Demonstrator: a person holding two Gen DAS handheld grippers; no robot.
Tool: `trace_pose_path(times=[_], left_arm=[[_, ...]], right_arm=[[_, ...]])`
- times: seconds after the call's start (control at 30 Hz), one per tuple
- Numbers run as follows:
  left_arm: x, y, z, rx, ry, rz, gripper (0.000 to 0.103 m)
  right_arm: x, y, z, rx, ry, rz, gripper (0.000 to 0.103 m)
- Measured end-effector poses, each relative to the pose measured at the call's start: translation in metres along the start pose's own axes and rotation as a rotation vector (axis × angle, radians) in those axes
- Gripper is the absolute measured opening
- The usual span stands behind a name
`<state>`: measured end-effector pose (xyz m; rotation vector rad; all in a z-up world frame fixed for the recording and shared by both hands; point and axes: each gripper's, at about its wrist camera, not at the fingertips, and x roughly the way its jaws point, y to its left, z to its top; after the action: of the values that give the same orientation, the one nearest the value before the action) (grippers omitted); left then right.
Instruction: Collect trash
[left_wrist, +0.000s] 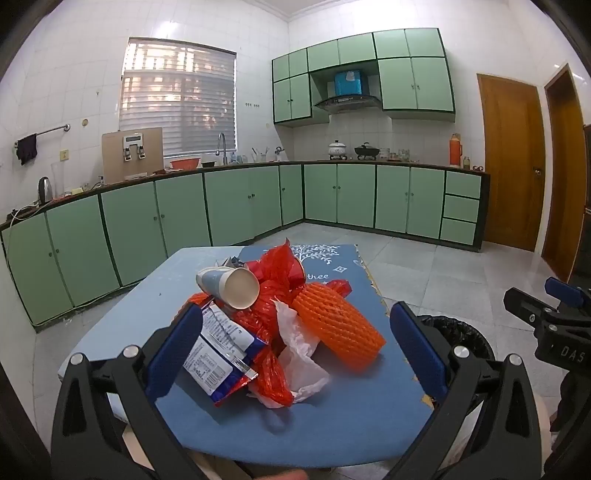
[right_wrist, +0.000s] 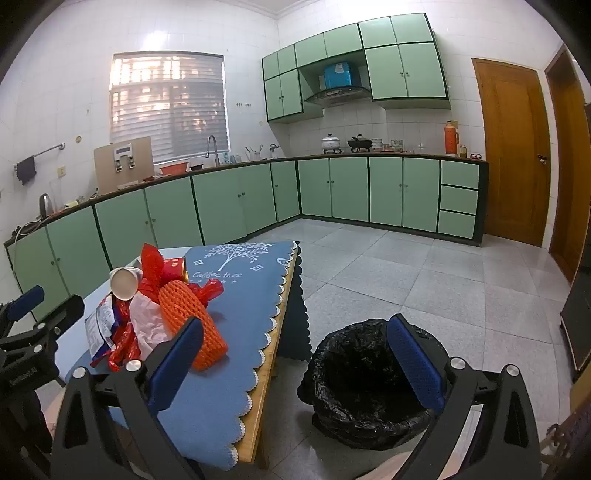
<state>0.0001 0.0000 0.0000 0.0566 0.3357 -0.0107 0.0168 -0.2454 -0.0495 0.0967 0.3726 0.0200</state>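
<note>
Between the wide-open jaws of the left gripper nothing is held; the trash pile lies just ahead on the blue table mat. The right gripper is likewise fully open and empty, aimed between table edge and bin. The black-lined bin stands on the floor beside the table. Judged status: no item collected; paper cup, orange foam net, wrappers all remain.
</note>
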Motion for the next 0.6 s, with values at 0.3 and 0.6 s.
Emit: trace_pose_path(times=[0.3,0.6], left_arm=[[-0.001,-0.001,0.0,-0.003,-0.008,0.002,0.098],[-0.01,0.005,-0.002,-0.002,-0.006,0.006,0.098]], right_arm=[[0.0,0.0,0.0,0.002,-0.001,0.001,0.097],[-0.005,-0.001,0.005,0.006,-0.009,0.003,0.097]])
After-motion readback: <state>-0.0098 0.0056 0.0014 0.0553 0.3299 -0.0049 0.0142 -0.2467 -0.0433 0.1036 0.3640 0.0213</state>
